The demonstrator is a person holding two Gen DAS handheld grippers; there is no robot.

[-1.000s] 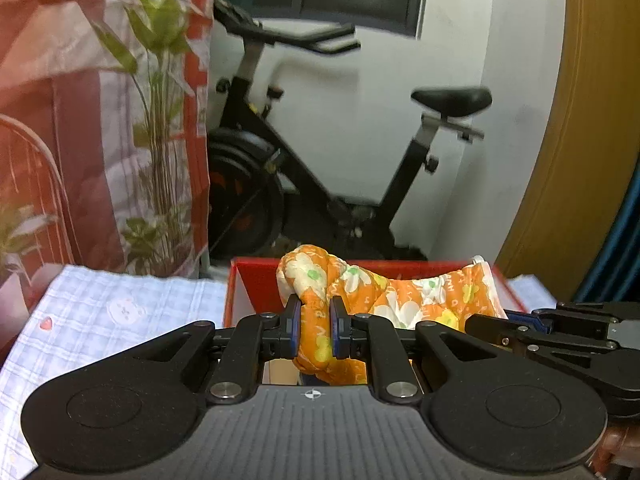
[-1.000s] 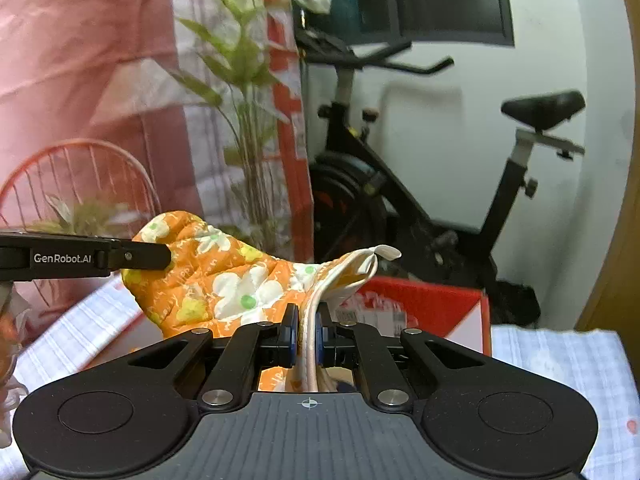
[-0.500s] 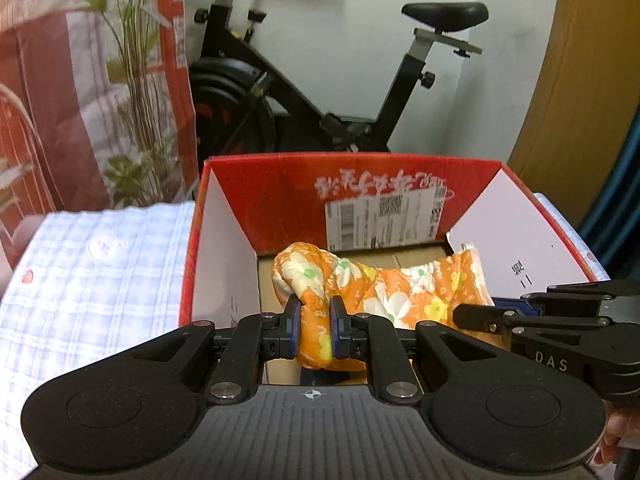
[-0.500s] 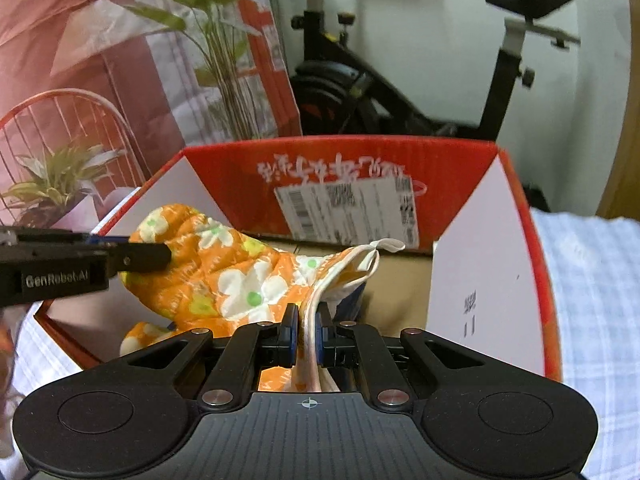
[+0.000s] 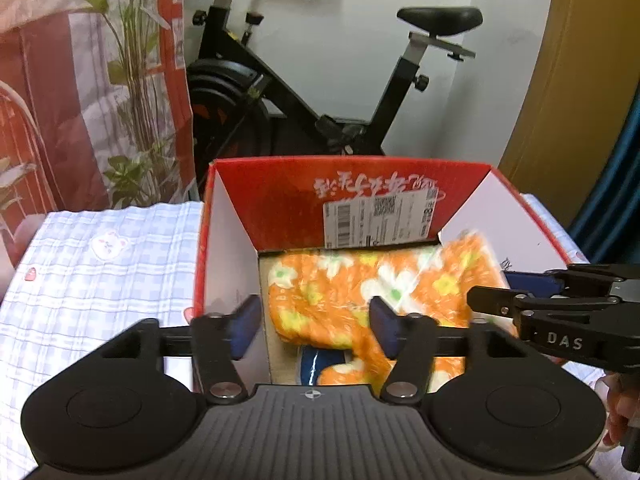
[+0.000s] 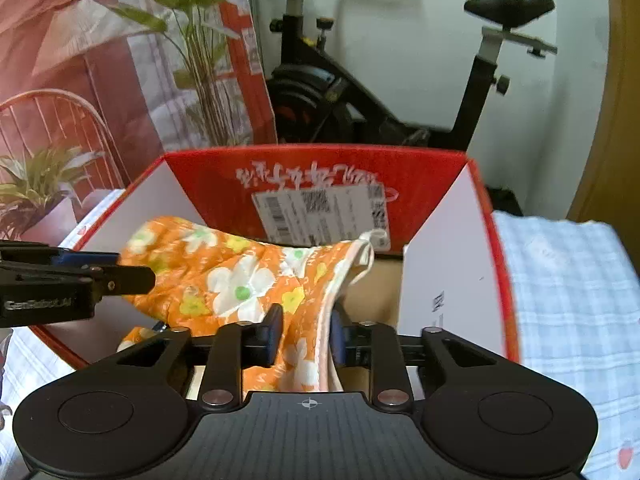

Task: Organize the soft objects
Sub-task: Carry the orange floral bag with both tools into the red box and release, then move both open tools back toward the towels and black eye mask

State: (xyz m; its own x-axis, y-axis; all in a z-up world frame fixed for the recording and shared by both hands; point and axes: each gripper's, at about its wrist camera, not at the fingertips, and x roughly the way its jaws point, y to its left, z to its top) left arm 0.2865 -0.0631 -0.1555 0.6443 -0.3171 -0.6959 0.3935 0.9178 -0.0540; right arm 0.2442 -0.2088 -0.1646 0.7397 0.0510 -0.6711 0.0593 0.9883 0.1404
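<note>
An orange floral cloth (image 5: pixel 360 296) lies inside a red cardboard box (image 5: pixel 280 196) with white side walls. My left gripper (image 5: pixel 314 326) is open above the box's near left part, the cloth loose between its jaws. My right gripper (image 6: pixel 306 334) is open too, with the cloth's edge (image 6: pixel 256 280) draped between its fingers, no longer clamped. The box also shows in the right wrist view (image 6: pixel 312 168). Something dark blue (image 5: pixel 316 364) lies under the cloth. Each gripper shows at the side of the other's view.
The box stands on a blue-and-white checked cloth (image 5: pixel 100 280). Behind it are an exercise bike (image 5: pixel 320 92), a potted plant (image 5: pixel 132 80) and a red-and-white curtain (image 5: pixel 40 100). A wooden panel (image 5: pixel 580 80) is at the right.
Both grippers lowered the cloth into the box, then opened and let it go. The cloth has dropped onto the box floor.
</note>
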